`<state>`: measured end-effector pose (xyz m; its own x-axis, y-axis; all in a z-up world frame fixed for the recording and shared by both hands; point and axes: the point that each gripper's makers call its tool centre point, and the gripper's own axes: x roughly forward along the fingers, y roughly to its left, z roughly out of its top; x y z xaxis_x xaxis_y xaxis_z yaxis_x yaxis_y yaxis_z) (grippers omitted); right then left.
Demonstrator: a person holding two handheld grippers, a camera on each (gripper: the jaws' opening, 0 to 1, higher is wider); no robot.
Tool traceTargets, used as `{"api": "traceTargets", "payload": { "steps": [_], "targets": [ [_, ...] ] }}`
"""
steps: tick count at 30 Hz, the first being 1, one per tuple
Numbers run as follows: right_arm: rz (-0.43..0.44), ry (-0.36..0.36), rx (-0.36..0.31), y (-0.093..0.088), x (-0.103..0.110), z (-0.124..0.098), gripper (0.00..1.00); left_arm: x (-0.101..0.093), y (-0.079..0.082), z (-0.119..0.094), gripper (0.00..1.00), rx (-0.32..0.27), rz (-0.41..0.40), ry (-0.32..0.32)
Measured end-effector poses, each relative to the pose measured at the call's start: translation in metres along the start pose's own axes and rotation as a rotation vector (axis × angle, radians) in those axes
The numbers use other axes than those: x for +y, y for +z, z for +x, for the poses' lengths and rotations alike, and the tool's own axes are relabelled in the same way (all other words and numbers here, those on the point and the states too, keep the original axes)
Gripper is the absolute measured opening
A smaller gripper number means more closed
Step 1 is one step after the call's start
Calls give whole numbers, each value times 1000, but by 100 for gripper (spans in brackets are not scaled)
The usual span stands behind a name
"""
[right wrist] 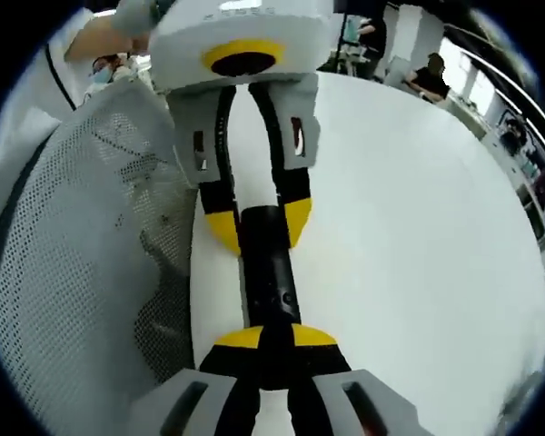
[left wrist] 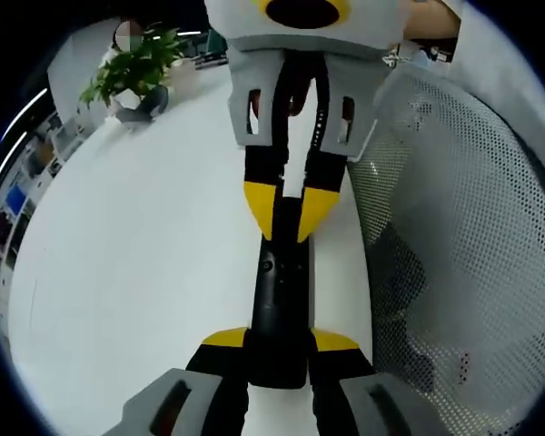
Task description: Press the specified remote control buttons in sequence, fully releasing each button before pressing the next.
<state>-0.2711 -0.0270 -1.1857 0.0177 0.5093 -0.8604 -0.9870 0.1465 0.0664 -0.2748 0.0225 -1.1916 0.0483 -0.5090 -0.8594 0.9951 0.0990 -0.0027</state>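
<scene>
Left gripper [left wrist: 277, 350] clamps one end of black remote [left wrist: 279, 291] over white table [left wrist: 145, 272]. Right gripper [right wrist: 274, 350] grips opp. end, jaws closed on it.

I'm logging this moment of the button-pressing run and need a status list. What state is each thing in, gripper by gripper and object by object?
left gripper: shut on one end of the remote control.
right gripper: shut on the other end of the remote control.
remote control: black, held lengthwise between the two grippers over the white table; whether a button is pressed cannot be told.
potted plant: upright on the table.
mesh chair: beside the table.
</scene>
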Motion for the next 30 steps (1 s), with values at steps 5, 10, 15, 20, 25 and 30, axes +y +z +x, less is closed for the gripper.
{"api": "traceTargets", "payload": {
  "steps": [5,10,15,20,25,30],
  "targets": [
    [-16,-33,-133,2,0,-2,6,0,0,0,24,-3,-3,2],
    [-118,-65,-151,1,3,-2,6,0,0,0,24,-7,-4,3],
    [-198,-24,-108,2,4,0,6,0,0,0,24,-6,-2,3],
    [-214,9,-18,3,5,2,5,0,0,0,24,-1,4,0],
    [-122,27,53,4,3,3,5,0,1,0,24,0,2,0],
    [-44,-7,89,4,4,3,5,0,1,1,24,4,2,1]
  ]
}}
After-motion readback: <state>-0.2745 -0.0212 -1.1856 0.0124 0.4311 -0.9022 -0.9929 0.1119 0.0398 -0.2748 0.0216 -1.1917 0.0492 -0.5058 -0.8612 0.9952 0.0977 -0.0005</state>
